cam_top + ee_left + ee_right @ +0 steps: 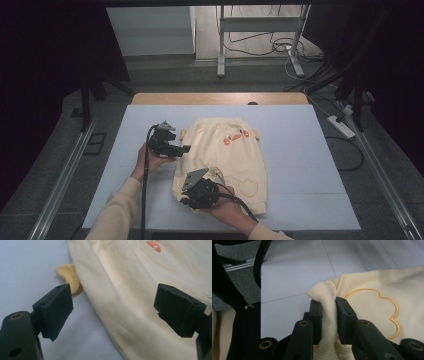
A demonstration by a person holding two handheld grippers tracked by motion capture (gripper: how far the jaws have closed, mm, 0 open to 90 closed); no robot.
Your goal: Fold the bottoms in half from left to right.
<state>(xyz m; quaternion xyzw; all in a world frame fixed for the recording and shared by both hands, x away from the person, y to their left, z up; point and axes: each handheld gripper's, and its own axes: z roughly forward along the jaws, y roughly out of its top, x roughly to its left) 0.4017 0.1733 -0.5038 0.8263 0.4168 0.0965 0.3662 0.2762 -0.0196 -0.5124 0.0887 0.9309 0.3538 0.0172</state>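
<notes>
A pale blue mat (300,165) covers a wooden table in a dim room with cables on the floor beyond. A pair of cream baby trousers (227,155) lies flat near the middle of the mat, waistband toward the far edge and legs toward the near edge. The left gripper (182,148) hovers at the trousers' left side, its jaws wide apart and holding nothing. The right gripper (186,200), near the mat's front edge, is clamped on the ribbed cuff (328,312) of the left trouser leg.
</notes>
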